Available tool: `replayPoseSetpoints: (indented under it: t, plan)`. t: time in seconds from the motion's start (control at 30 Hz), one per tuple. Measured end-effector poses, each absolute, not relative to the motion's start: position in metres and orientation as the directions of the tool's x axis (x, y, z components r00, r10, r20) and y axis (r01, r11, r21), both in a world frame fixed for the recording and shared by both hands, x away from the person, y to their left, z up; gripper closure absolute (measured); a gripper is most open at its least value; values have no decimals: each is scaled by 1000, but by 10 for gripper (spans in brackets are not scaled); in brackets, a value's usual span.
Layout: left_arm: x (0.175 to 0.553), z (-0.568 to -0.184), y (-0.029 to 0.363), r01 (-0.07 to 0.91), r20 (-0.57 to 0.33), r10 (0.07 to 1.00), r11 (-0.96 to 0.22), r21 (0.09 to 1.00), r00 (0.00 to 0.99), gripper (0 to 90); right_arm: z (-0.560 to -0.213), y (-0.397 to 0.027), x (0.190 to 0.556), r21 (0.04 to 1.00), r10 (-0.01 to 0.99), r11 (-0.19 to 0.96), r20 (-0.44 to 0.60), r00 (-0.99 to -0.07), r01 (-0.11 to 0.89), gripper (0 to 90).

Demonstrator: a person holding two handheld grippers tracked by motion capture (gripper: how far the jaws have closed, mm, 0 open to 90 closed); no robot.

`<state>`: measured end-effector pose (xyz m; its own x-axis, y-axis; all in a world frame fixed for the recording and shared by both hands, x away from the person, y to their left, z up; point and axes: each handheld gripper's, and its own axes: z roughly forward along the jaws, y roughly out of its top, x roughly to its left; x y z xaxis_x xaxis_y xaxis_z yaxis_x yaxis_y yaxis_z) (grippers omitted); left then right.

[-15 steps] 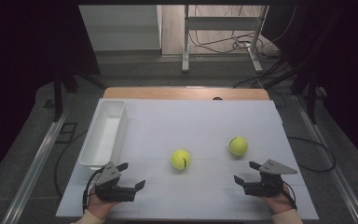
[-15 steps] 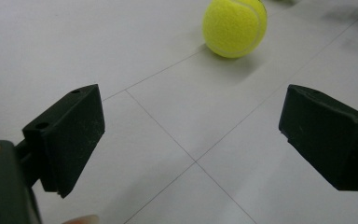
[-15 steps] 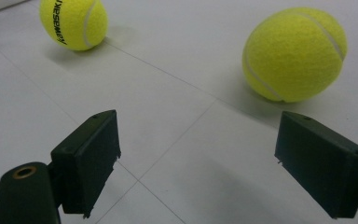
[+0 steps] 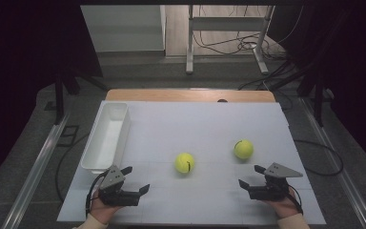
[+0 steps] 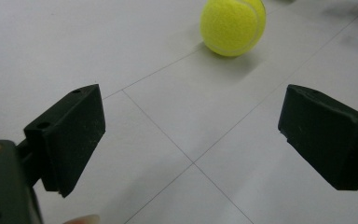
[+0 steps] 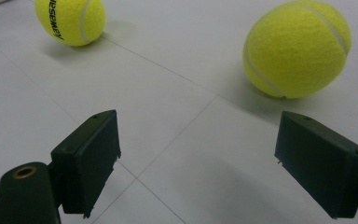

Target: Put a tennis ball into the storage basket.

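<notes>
Two yellow tennis balls lie on the white table. One ball rests near the middle and the other ball further right. My left gripper sits at the front left, open and holding nothing, pointing toward the middle ball. At the front right, my right gripper is also open and holds nothing. In the right gripper view the nearer ball lies just beyond the right jaw and the middle ball is farther off at the upper left. Both grippers hover over bare table.
A long white bin stands along the left side of the table, just behind my left gripper. The white table surface ends in a wooden strip at the back. Cables and a metal stand sit on the floor beyond.
</notes>
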<state>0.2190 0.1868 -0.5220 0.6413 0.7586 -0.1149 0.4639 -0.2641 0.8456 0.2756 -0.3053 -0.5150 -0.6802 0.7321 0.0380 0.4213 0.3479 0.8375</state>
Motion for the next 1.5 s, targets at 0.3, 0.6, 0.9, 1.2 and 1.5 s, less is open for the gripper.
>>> replayPoseSetpoints:
  t: [0.3,0.6,0.9,1.2,1.5]
  plan:
    - [220,-522,184,467,-118,755,-268,843,645,80,-516,-305,276,836,727,355,35,-686,419,147]
    - [220,-518,183,466,-121,756,-262,845,643,81,-515,-304,276,834,728,355,36,-685,421,147]
    - [224,-511,171,478,-117,755,-279,833,645,80,-515,-305,276,837,723,353,40,-689,418,148]
    - [231,-501,160,499,-151,743,-270,824,652,80,-515,-304,276,836,720,354,42,-693,419,147]
    - [237,-496,150,500,-154,734,-279,820,662,78,-515,-303,276,835,719,356,41,-693,420,147]
